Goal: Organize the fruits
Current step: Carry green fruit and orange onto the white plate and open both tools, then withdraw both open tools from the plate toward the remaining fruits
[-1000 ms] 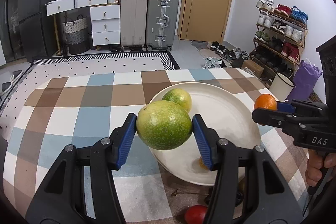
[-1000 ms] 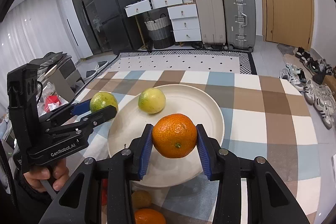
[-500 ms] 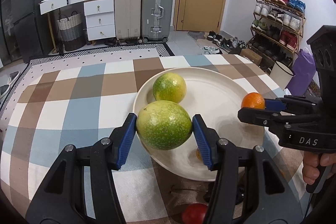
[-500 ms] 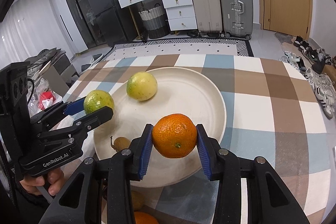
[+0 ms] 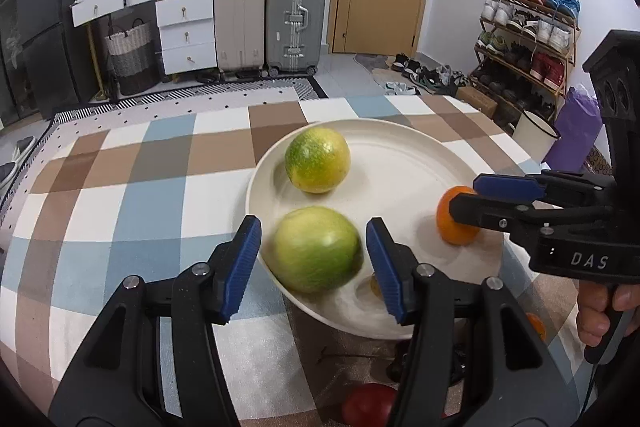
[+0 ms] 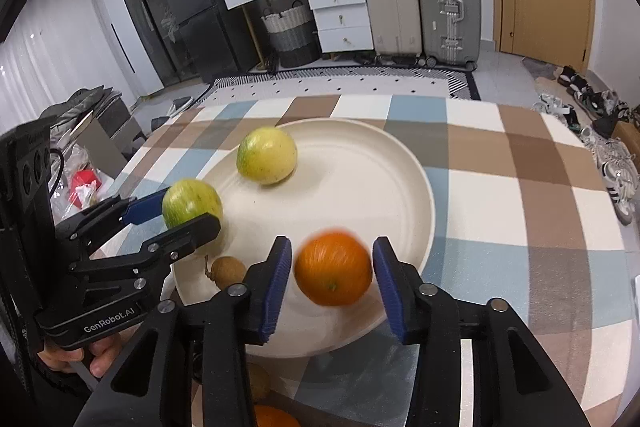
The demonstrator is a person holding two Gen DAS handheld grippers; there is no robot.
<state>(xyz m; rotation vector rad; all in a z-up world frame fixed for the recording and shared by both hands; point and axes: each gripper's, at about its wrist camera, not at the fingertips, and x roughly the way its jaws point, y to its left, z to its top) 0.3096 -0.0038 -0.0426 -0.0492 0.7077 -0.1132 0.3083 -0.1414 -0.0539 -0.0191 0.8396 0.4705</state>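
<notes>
both tongs hang over the near edge of a white plate (image 6: 416, 195) on a table (image 5: 120, 187) covered in a brown, blue and white checked cloth. left tongs (image 5: 314, 259) stand apart with a green fruit (image 5: 316, 254) between the blue pads; a gap shows on each side of it, so the pads are not pressing, and the fruit looks blurred just above or on the plate's near left part. right tongs (image 6: 332, 277) are opening, with an orange (image 6: 334, 269) between the pads, clear of both and blurred, over the plate's near rim; whether it already rests on the plate i cannot tell. a second green-yellow fruit (image 5: 318, 161) lies further back on the plate, well apart from both tongs. a small brown fruit (image 6: 228, 271) with a stem sits on the plate near its front edge, between the two tongs. in front of the plate, on the table, lie a red fruit (image 5: 368, 405) and another orange (image 6: 276, 417), both partly hidden by the tongs. a hand (image 5: 604, 311) holds the right tongs' grip, seen from the left camera.
</notes>
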